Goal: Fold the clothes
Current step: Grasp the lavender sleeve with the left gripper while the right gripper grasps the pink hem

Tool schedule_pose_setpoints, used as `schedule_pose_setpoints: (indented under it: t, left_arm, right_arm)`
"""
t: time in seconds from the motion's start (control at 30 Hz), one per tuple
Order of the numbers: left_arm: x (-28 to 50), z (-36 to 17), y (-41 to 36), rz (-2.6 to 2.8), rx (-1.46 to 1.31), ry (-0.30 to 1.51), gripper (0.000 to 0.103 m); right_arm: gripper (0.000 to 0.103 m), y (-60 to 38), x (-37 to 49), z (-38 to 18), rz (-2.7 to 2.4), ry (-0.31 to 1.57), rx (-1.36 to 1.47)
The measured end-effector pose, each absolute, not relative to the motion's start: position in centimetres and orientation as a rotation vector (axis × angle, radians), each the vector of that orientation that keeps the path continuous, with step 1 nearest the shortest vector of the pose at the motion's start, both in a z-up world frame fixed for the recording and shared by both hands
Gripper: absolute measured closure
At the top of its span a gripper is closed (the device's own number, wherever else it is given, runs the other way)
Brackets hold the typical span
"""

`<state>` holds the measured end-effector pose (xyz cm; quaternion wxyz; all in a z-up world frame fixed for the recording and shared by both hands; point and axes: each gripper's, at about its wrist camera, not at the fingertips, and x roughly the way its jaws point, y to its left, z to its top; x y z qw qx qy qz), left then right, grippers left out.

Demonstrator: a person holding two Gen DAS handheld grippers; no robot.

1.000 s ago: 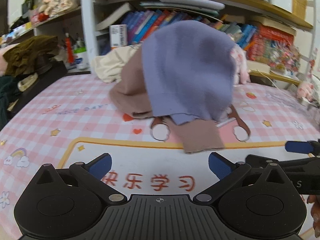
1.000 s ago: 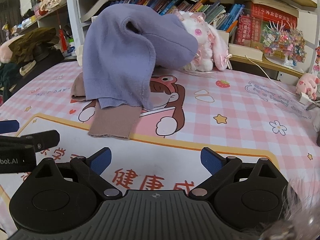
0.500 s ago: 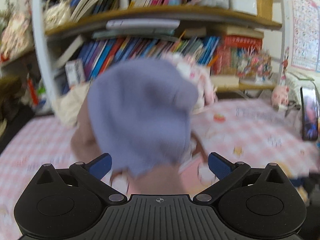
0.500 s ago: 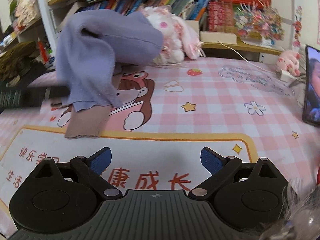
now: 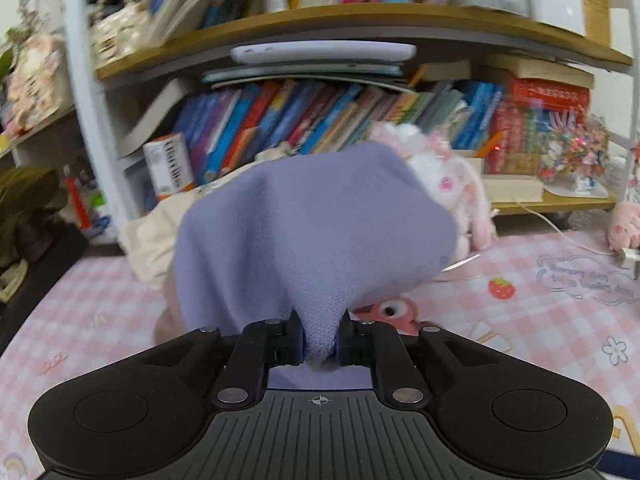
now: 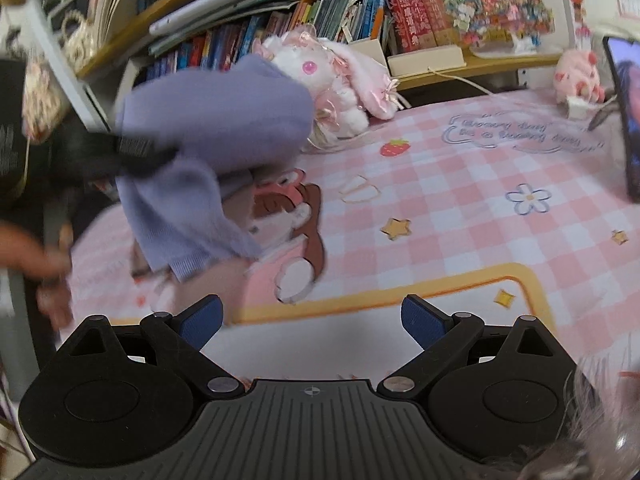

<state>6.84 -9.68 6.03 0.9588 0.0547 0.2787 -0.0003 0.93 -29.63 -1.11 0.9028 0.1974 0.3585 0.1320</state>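
Observation:
A lavender knit garment (image 5: 312, 232) lies heaped over a brownish garment (image 5: 168, 320) on the pink checked table mat (image 5: 540, 320). My left gripper (image 5: 320, 340) is shut on a pinched fold at the lavender garment's near edge. In the right wrist view the lavender garment (image 6: 208, 128) hangs in a blurred heap at the left, with the left gripper (image 6: 120, 148) seen as a dark blur against it. My right gripper (image 6: 312, 318) stands open above the mat's white panel, holding nothing. Most of the brownish garment is hidden.
A white and pink plush rabbit (image 6: 332, 68) sits behind the clothes. Bookshelves (image 5: 320, 112) full of books line the back. A cream cloth (image 5: 148, 240) lies at the back left. A phone (image 6: 628, 112) stands at the far right, with a small pink plush (image 6: 576, 76) near it. A hand (image 6: 44, 272) shows at the left.
My left gripper moved forward to the lavender garment and shut on its edge. The right gripper shifted right and tilted, staying open.

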Motion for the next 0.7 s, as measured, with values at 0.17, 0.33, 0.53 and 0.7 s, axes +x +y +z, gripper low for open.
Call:
schedule_pose_setpoints:
  t: [0.17,0.33,0.53,0.7]
  left_arm:
    - [4.0,7.1,-9.0,-0.028,0.161,0.546,0.094]
    - [-0.7,8.1,-8.1,-0.064,0.206,0.547,0.094]
    - [-3.1,8.2,-5.8,-0.031,0.147,0.598,0.094]
    - [-3.5,7.9,-4.4,-0.031,0.147,0.612,0.094]
  right_arm:
    - [0.007,-28.9,3.1,-1.6,0.365,0.793,0.643]
    - [0.007,-28.2,5.2,-2.1,0.456,0.838,0.880]
    - [0.008,-27.5,6.1,-4.0,0.446,0.955,1.135]
    - [0.009,-28.0,4.4,-5.1,0.382,1.008,1.200]
